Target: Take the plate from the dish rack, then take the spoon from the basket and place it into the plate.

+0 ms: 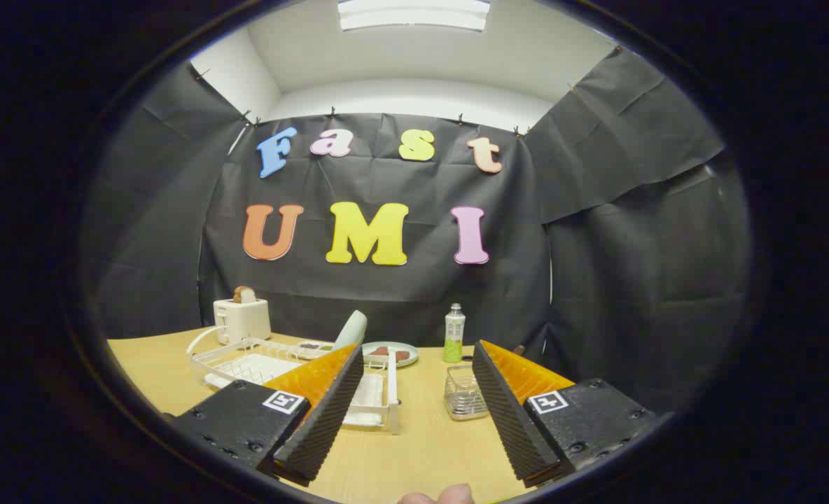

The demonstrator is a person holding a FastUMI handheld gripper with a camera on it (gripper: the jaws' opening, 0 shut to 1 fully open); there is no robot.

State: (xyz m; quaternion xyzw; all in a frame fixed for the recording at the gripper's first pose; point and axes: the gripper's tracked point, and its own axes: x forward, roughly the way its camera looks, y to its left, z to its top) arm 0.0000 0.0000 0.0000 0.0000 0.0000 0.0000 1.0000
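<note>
Approaching stage: tongs [414, 413] spread wide, empty, above the counter [400, 448]. Plate [351, 330] stands upright in dish rack [246, 360] ahead-left; basket [465, 393] sits just ahead. Next: advance and straddle the plate's rim.

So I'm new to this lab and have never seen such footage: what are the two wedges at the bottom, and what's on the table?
They are the two fingers of a hand-held gripper; the camera rides on it and looks forward along them. The fingers are apart and hold nothing. On the wooden table ahead: a white dish rack with a pale plate standing in it, a small wire basket, a green bottle, a flat dish with food and a toaster.
</note>
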